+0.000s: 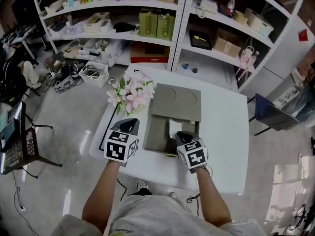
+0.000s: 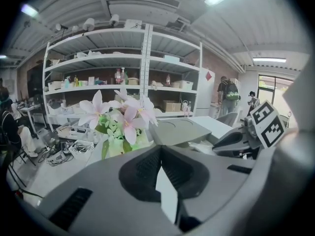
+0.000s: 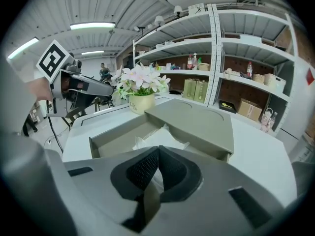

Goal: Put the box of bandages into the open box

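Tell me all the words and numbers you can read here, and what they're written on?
"Life": on the cream flower pot; the print is small, so I'm not certain.
The left gripper and right gripper carry black-and-white square markers: patterns only, no words.
Labels on the things on the shelves: too small and blurred to read.
The grey open box: no print that I can see.

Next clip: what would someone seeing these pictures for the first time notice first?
The grey-green open box mid-table draws the eye first, its lid resting over its far end and something white inside. Pink flowers stand by its far left corner, and the left gripper and right gripper, both shut, hover at its near end.
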The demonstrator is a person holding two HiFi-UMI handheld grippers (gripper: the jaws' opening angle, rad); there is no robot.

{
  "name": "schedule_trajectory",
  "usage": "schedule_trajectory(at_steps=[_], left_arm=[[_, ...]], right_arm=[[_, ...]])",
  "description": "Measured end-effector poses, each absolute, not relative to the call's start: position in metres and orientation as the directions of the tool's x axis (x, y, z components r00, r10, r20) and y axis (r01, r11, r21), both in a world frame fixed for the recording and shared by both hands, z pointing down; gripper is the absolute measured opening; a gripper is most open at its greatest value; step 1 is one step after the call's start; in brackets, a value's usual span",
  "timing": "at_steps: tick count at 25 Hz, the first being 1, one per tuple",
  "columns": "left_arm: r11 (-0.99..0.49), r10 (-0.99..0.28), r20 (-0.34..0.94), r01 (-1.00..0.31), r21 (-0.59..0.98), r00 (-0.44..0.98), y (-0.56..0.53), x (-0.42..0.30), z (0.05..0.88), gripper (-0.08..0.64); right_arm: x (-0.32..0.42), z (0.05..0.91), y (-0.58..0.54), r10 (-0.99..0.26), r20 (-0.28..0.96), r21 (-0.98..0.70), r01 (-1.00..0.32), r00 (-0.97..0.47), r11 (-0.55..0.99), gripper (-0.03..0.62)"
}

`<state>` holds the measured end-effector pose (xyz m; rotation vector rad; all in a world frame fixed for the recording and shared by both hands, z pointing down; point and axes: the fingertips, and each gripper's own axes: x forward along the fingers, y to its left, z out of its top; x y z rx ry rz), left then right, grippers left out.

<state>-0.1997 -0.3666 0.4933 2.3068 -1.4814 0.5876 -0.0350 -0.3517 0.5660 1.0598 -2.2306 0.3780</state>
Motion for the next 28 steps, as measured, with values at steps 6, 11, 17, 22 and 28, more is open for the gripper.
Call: schedule_trajectory(at_steps=[6,11,17,22,28], left_arm=[[-0.417,-0.763,0.516,-0.907,0.067,0.389,-0.370,-0.203,0.498,0.005],[-0.420,-0.760,0.517,-0.905,0.072,0.394,-0.372,-0.207,0.501,0.005],[-0.428,-0.756,0.517,-0.901,0.075,0.402,-0.375,-0.211,0.501,0.005],[-0.429,-0.755,0.517,-0.900,0.074,0.403,-0.378,-0.214,0.499,0.005],[-0.434,-0.753,0.516,-0.898,0.076,0.408,-0.377,-0.211,0.500,0.005]], right_arm=[[-0.041,0.574,-0.350,-0.571,0.679,0.014,-0.769,-0.461,0.639,0.006],[-0.043,0.581,-0.349,-0.552,0.704,0.013,-0.770,-0.446,0.638,0.006],[-0.043,0.585,-0.351,-0.540,0.726,0.019,-0.772,-0.426,0.635,0.011],[-0.043,0.585,-0.351,-0.541,0.728,0.016,-0.778,-0.421,0.628,0.020],[-0.043,0.585,-0.350,-0.541,0.723,0.009,-0.778,-0.429,0.629,0.040]])
